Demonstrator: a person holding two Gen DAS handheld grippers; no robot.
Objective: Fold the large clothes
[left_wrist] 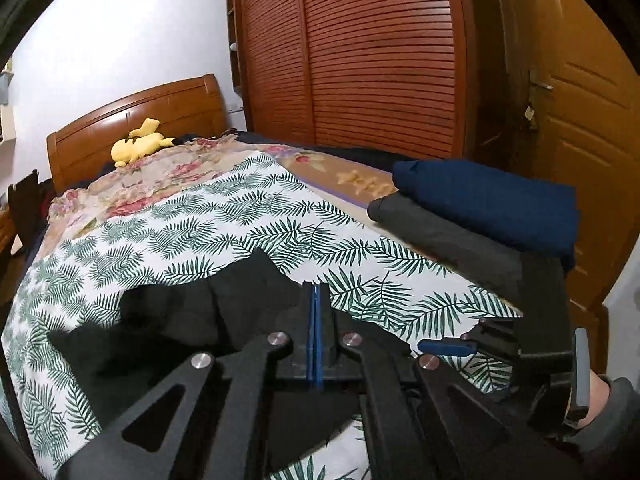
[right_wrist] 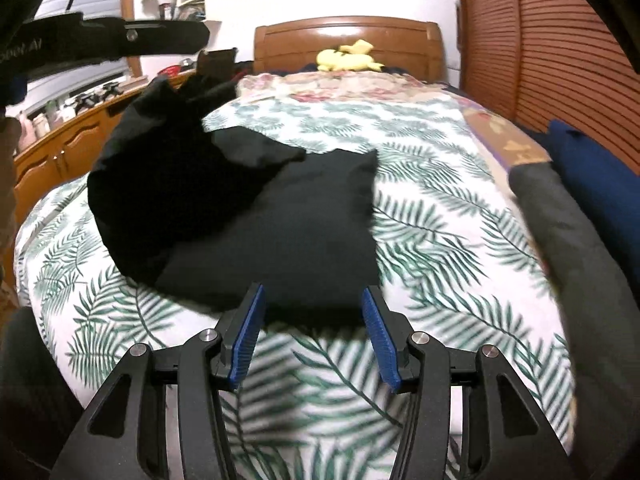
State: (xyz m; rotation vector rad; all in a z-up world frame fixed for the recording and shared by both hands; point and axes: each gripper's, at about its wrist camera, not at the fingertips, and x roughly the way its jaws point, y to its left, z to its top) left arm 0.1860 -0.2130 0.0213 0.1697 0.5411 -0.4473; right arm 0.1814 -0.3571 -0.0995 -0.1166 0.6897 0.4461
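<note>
A black garment lies partly folded on the leaf-print bedspread; its left part is lifted into the air. My left gripper is shut on the black garment and holds its edge above the bed. It shows at the upper left of the right wrist view. My right gripper is open and empty, just short of the garment's near edge. It also shows at the right of the left wrist view.
A folded navy garment lies on a folded grey one at the bed's right side. A yellow plush toy sits by the wooden headboard. A slatted wardrobe stands to the right, a wooden dresser to the left.
</note>
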